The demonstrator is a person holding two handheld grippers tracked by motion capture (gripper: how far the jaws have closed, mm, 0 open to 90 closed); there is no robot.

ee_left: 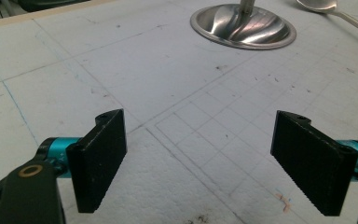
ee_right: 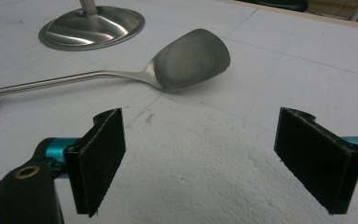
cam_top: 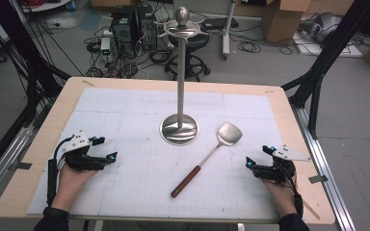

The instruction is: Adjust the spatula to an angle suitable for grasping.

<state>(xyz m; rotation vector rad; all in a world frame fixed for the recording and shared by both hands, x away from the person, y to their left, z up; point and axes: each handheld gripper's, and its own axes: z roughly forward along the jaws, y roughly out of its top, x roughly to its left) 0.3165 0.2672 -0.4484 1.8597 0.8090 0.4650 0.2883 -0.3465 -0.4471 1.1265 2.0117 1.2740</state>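
Both of your grippers rest at the near edge of the white gridded foam mat [cam_top: 125,192], and nothing has been picked up yet. The left gripper [cam_top: 103,149] sits at the near left, jaws spread wide with bare mat between them. The right gripper [cam_top: 259,158] sits at the near right, jaws likewise spread and holding nothing.

The work in hand appears to concern the steel spatula with the reddish-brown wooden handle [cam_top: 207,160]. It lies flat on the mat, right of centre — handle end near, blade far and to the right. In the right gripper view the blade [ee_right: 191,58] lies just beyond the open jaws, apart from them. Judge the job as not started: the approach, the grasp and any hanging all remain.

Just beyond the blade, near it, stands the polished steel utensil stand with a round dished base [cam_top: 179,129]. Its thin upright post carries a hook ring [cam_top: 183,30] and a ball knob at the top.

Room for moving:
- The mat between the two grippers is open — you have a free path to the handle from either side.
- The light wooden table [cam_top: 289,110] shows a narrow bare border round the mat; the right gripper sits close to the right-hand edge.
- Past the far edge lie floor cables, computer cases and a stool, well apart from the work.
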